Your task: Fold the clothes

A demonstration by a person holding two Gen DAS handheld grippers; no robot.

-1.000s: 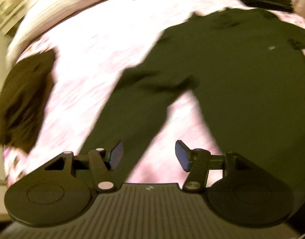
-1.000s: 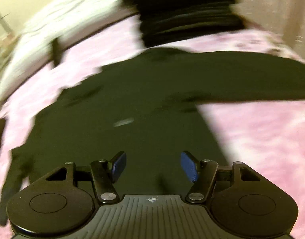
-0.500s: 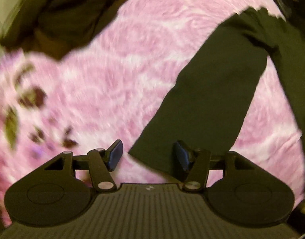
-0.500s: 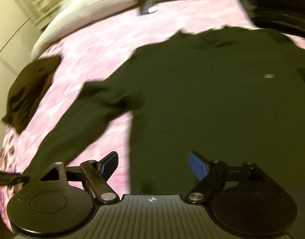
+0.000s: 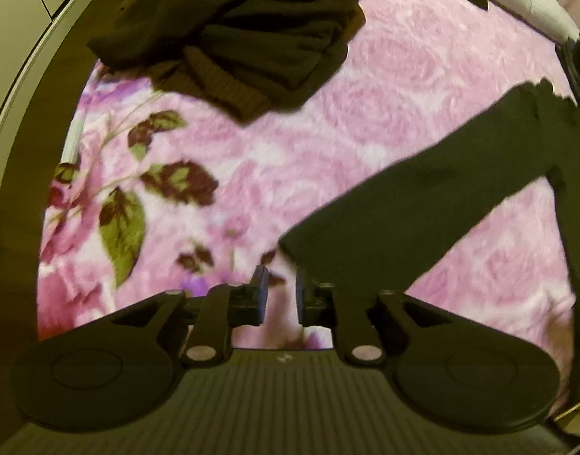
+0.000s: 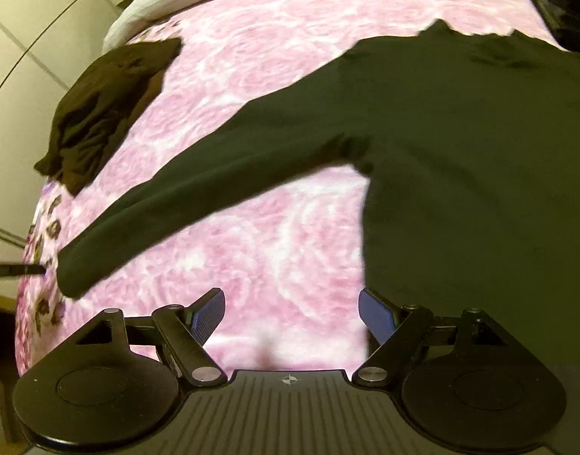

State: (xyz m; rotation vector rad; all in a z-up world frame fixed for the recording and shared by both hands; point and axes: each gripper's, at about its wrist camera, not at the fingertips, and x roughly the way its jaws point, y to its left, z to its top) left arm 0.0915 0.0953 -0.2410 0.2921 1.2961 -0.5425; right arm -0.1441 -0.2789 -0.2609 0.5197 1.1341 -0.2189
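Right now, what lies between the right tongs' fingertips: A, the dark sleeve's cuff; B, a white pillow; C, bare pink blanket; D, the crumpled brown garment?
C: the right tongs stand open over bare pink blanket, the dark top's sleeve apart, up-left.

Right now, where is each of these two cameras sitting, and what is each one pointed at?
Left wrist: rides on the left gripper, looking down at the cuff of the dark sweater's sleeve on the pink blanket; its jaws have just been closing, with only blanket showing between them.
Right wrist: rides on the right gripper, jaws open, over blanket beside the sweater's body.
Shared: sleeve, blanket, crumpled brown garment.
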